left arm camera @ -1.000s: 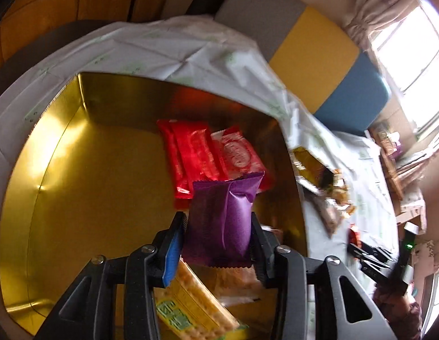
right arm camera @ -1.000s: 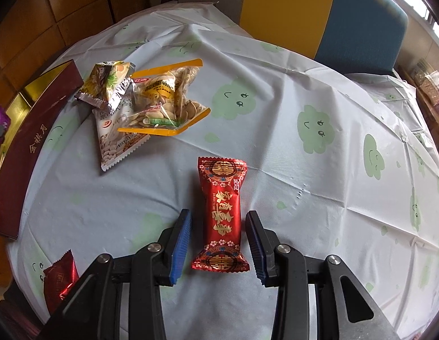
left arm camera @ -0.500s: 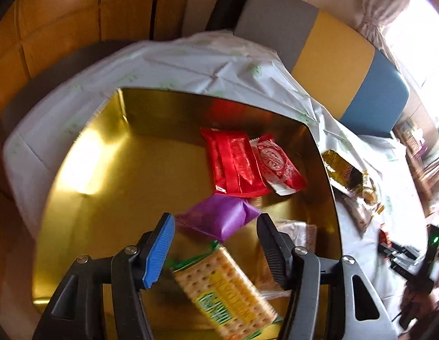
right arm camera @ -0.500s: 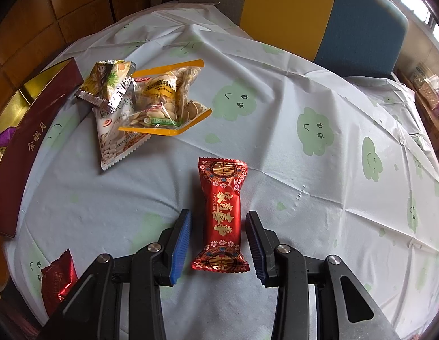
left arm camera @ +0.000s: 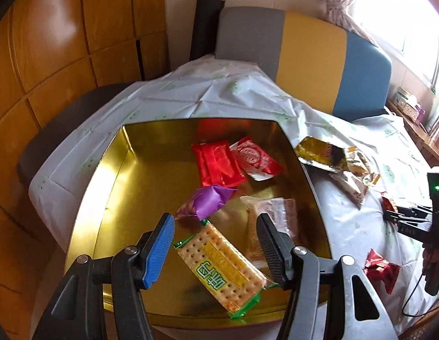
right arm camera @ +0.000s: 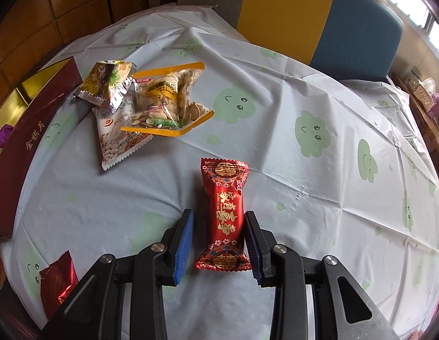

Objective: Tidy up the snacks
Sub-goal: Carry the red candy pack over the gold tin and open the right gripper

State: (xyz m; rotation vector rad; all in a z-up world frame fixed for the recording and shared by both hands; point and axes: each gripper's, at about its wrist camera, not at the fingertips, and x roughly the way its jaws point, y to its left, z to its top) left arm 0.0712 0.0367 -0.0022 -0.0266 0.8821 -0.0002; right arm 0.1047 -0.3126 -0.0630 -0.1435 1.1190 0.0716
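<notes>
My left gripper [left arm camera: 215, 218] hangs open and empty above a gold tin [left arm camera: 120, 187]. In the tin lie a purple packet [left arm camera: 209, 201], a cracker packet [left arm camera: 222, 263], red packets [left arm camera: 216, 164], a red-and-white packet [left arm camera: 253, 158] and a clear packet [left arm camera: 273, 215]. In the right wrist view, my right gripper [right arm camera: 218, 213] straddles a long red candy packet [right arm camera: 225, 195] lying on the tablecloth. Its jaws are closing: the black pad is against the packet's right edge, while the blue pad still stands a little off the left edge.
A loose heap of seed packets [right arm camera: 168, 99] and a gold-green packet [right arm camera: 106, 82] lies beside the tin's dark red wall [right arm camera: 29, 138]. A small red packet [right arm camera: 56, 280] sits near the table's front edge. A grey, yellow and blue seat back [right arm camera: 276, 8] stands behind the table.
My left gripper opened and let the purple packet fall into the tin, then drew back and up. The right jaws narrowed slightly around the red candy packet.
</notes>
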